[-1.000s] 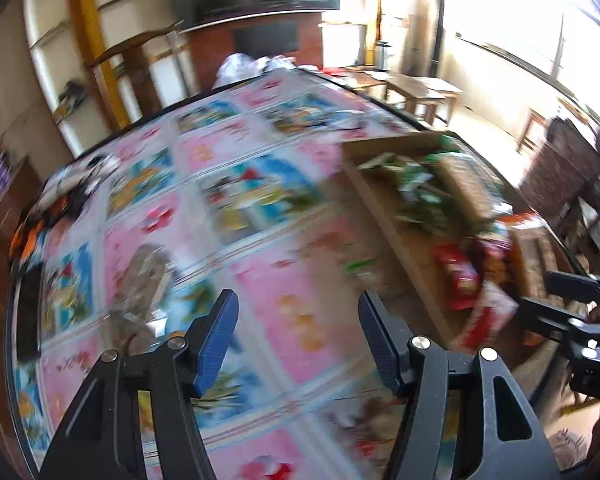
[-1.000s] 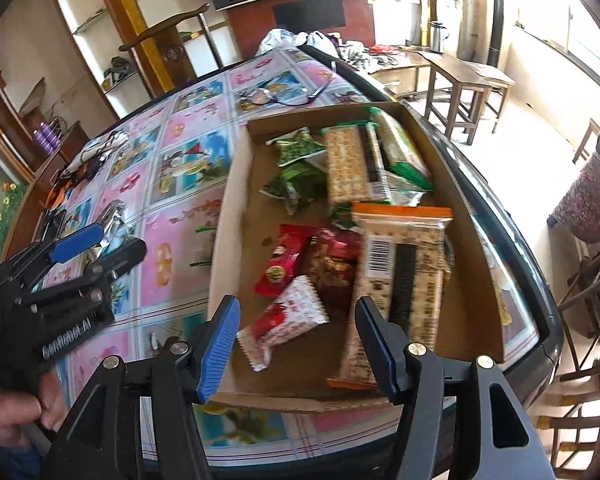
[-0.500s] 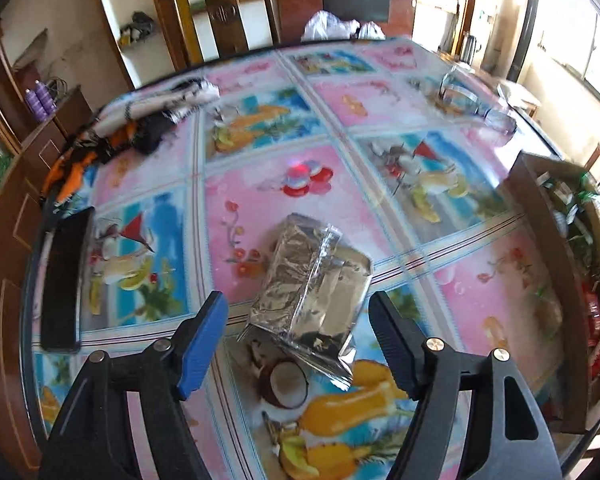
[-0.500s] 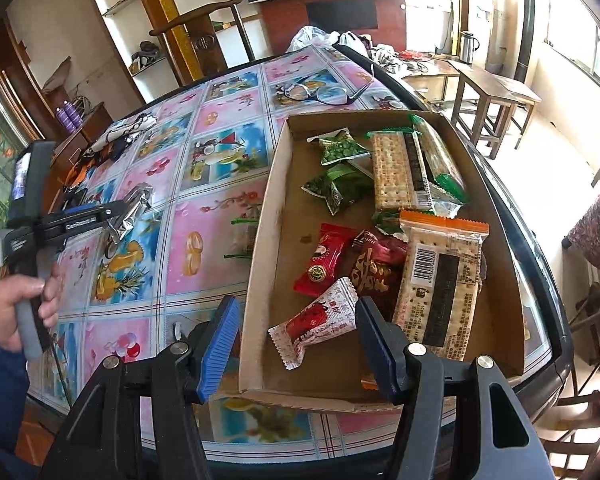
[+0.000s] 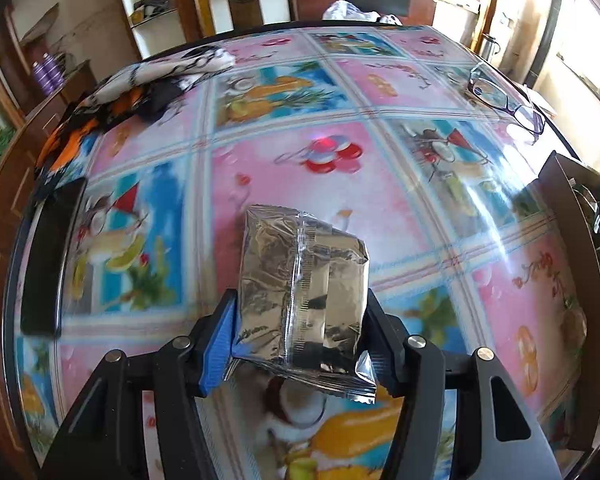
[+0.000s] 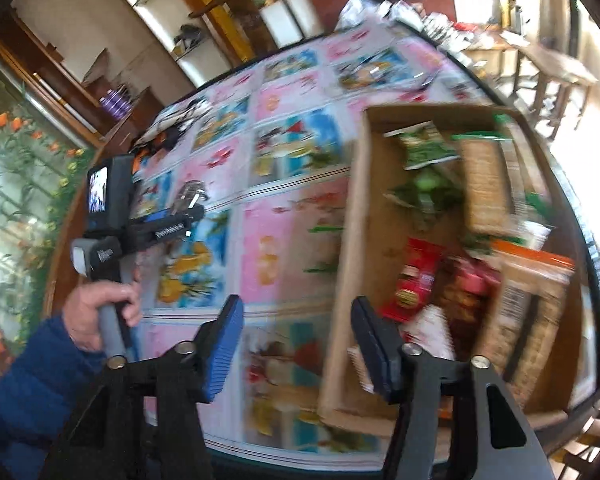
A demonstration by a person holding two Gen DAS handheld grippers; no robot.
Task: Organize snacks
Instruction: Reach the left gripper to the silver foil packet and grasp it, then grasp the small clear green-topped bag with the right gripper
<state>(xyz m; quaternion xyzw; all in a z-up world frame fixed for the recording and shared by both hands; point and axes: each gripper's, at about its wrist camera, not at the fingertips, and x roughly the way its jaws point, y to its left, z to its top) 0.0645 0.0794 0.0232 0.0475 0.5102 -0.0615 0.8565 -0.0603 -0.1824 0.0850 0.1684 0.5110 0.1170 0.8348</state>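
A silver foil snack packet (image 5: 300, 272) lies on the fruit-print tablecloth. My left gripper (image 5: 300, 332) is closing on it, both pads against its near sides. The right wrist view shows that gripper (image 6: 180, 216) low over the same packet (image 6: 190, 196), held by a hand in a blue sleeve. My right gripper (image 6: 296, 344) hovers over the cloth just left of the cardboard box (image 6: 348, 240); its jaws are closing with nothing between them. Inside the box lie a red packet (image 6: 414, 284), cracker packs (image 6: 484, 184) and green packets (image 6: 424, 152). The box wall (image 5: 560, 200) shows at the right edge.
Spectacles (image 5: 504, 100) rest at the far right of the table. A black phone (image 5: 48, 256) lies by the left edge, with a bundle of patterned cloth (image 5: 140, 84) beyond it. Chairs and shelves stand behind the table.
My left gripper has come down over the foil packet and its jaws have drawn in around it. My right gripper has swung left off the box and its jaws have narrowed.
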